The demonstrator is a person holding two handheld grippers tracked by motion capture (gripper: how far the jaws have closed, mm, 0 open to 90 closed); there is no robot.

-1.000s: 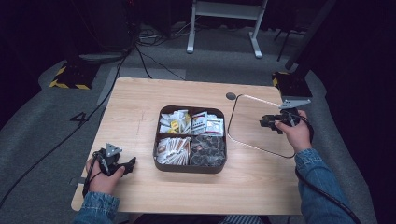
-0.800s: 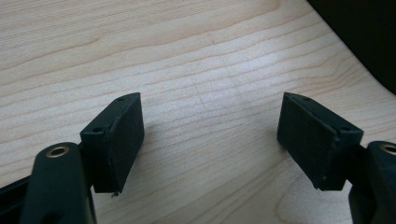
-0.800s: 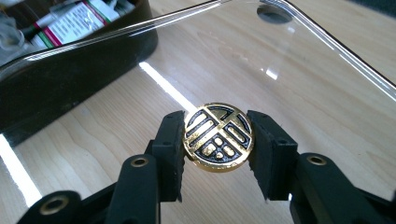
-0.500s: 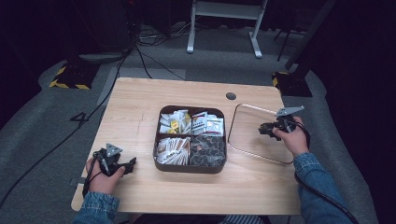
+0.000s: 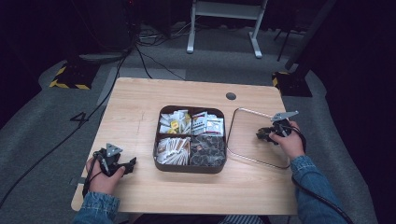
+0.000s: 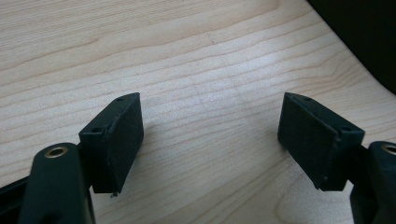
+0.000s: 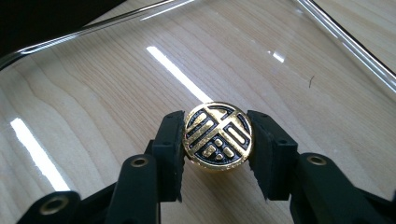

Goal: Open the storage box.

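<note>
A clear glass lid (image 5: 250, 140) with a metal rim lies on the wooden table (image 5: 140, 107), just right of a dark four-part box (image 5: 190, 168). In the right gripper view the lid's round gold and black knob (image 7: 218, 135) sits between the two black jaws. My right gripper (image 5: 264, 135) is shut on that knob, and the glass (image 7: 140, 79) reflects ceiling lights. The box holds packets and sachets in its compartments. My left gripper (image 5: 125, 165) rests at the table's near left, open, with bare wood between its jaws (image 6: 210, 126).
A small dark round hole (image 5: 230, 96) sits in the tabletop behind the box. The table's near left corner edge (image 6: 355, 60) is close to the left gripper. Cables and a white stand (image 5: 224, 18) are on the floor beyond the table.
The right gripper has brought the glass lid down and toward the person, from raised and tilted to low over the table beside the box. The left gripper has not moved.
</note>
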